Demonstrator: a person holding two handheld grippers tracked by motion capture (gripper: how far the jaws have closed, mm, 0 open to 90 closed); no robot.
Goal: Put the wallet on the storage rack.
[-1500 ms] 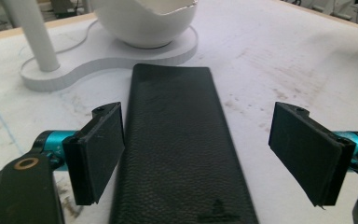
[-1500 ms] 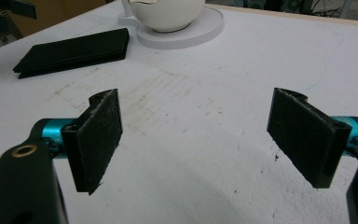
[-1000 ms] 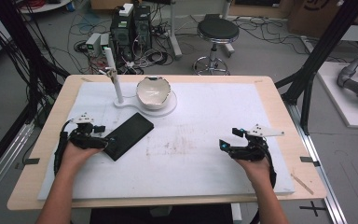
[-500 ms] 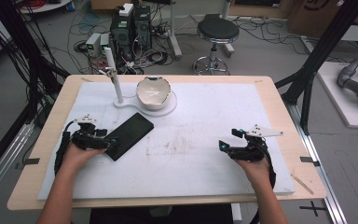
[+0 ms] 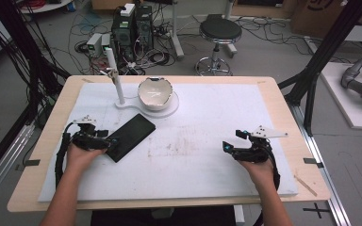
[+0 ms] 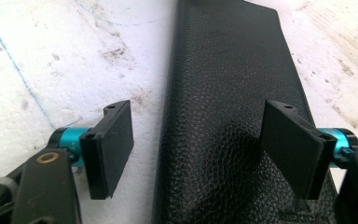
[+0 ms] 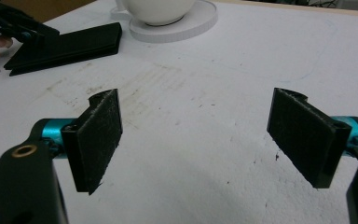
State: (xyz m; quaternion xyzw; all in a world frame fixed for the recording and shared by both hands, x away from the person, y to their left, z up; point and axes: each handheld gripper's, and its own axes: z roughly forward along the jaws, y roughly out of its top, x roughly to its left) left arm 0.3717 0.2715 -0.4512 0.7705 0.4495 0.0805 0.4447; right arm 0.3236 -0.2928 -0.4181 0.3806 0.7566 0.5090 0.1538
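Observation:
A flat black leather-grained case [image 5: 132, 135] lies at an angle on the white mat, left of centre. My left gripper [image 5: 111, 141] sits at its near end. In the left gripper view the case [image 6: 228, 70] runs up between the jaws of my left gripper [image 6: 200, 149]. The left pad stands off it over the bare mat, and the right pad hangs over its right edge. These jaws have just been closing, with a gap still showing. My right gripper [image 5: 228, 147] rests on the mat at the right, and in its own view my right gripper [image 7: 198, 135] stands wide open with nothing between the jaws.
A white bowl [image 5: 154, 93] sits on a round white base [image 5: 172, 107] at the back of the mat, with a thin white post [image 5: 118, 84] standing beside it. The mat [image 5: 193, 155] is scuffed in the middle. A stool and computer gear stand beyond the table.

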